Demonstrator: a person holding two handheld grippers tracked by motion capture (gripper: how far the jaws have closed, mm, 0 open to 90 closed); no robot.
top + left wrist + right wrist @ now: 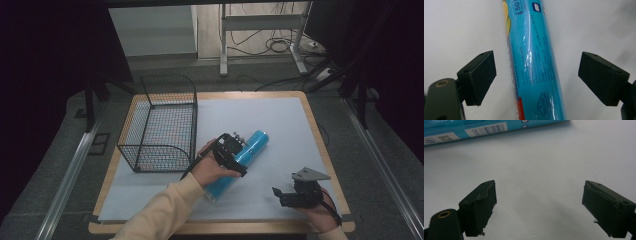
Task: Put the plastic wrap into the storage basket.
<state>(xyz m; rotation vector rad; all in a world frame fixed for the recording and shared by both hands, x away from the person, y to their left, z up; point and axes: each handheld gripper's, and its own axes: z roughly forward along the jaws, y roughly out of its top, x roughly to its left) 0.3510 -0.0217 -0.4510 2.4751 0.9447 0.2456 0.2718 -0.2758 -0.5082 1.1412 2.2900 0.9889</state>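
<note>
1. The right gripper (285,196) is nearest, at the front right of the tabletop (280,125), well apart from the blue roll (240,160). Its jaws are spread wide and hold nothing; the right gripper view has bare white sheet between them.
2. One roll lies on the white sheet, mid-tabletop, running diagonally from near front to far right.
3. The left gripper (536,75) hovers over the roll's middle. Its jaws stand wide apart, one on each side of the roll (534,62), neither touching it.
4. Writing on the roll: "50" reads near its far end in the left gripper view; the small print beside it is too fine to read. The right gripper view shows a barcode (486,129) and a square code on a white label.
5. One black wire basket (162,125) stands just left of the roll, farther back.
</note>
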